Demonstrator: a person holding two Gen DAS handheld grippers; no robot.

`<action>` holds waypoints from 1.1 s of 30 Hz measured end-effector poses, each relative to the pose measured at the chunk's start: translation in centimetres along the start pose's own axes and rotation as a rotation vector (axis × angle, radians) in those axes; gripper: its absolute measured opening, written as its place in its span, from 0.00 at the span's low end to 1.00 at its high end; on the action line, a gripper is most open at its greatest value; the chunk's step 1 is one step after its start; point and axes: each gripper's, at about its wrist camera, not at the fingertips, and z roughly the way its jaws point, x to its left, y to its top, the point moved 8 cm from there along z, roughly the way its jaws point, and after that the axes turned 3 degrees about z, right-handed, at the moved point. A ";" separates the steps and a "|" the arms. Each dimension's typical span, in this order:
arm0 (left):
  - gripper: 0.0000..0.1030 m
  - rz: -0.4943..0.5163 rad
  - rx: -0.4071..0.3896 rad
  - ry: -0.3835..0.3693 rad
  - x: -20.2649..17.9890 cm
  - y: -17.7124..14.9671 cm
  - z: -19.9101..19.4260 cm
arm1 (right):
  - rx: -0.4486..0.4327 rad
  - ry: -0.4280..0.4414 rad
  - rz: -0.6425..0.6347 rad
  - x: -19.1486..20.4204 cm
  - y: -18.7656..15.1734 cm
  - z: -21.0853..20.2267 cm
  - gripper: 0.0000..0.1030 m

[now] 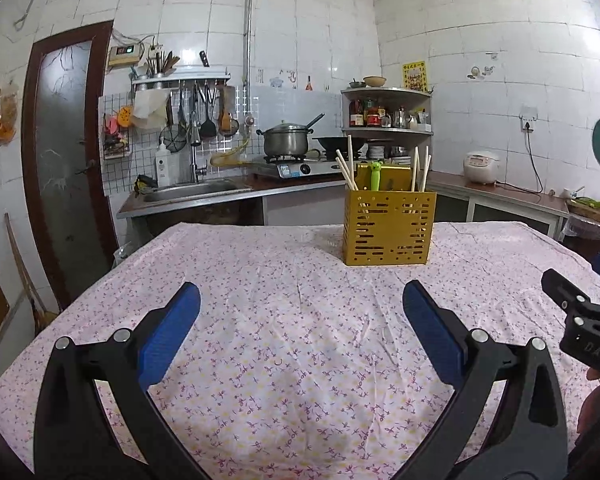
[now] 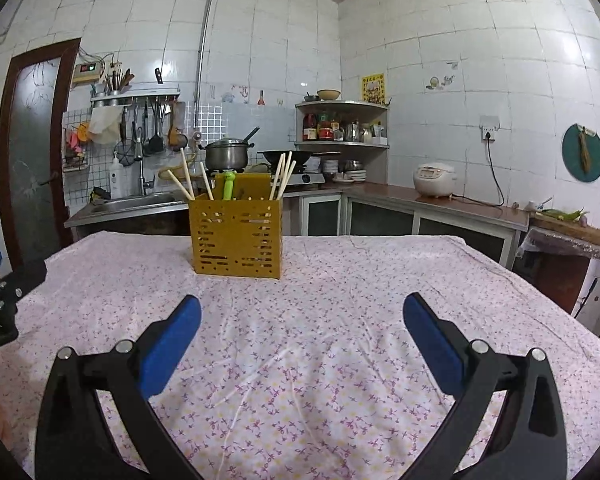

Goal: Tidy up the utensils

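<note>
Tiled kitchen, surface [image 1: 284, 360] under floral cloth. Yellow perforated holder [image 1: 389, 229] stands far-centre, holding chopsticks [image 1: 347, 172] and a green utensil [image 1: 376, 176]. Left hand-held gripper [image 1: 300, 300] and right hand-held gripper [image 2: 302, 312] both spread, empty.

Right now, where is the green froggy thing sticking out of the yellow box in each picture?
Left wrist view: the green frog-topped utensil stands in the yellow utensil holder, right of centre, above the middle of the picture.
Right wrist view: the same utensil stands in the holder, left of centre.
Shared landmark: the steel pot on the stove behind; the frog is right of it in the left view, just below it in the right.
</note>
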 end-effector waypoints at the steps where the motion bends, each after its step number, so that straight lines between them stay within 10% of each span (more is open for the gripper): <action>1: 0.95 0.006 -0.005 -0.001 -0.1 0.0 -0.1 | -0.002 -0.005 -0.004 0.1 0.0 0.0 0.96; 33: 0.95 0.008 -0.010 -0.003 -0.2 0.0 -0.1 | -0.012 -0.008 0.000 0.1 0.0 -0.3 0.96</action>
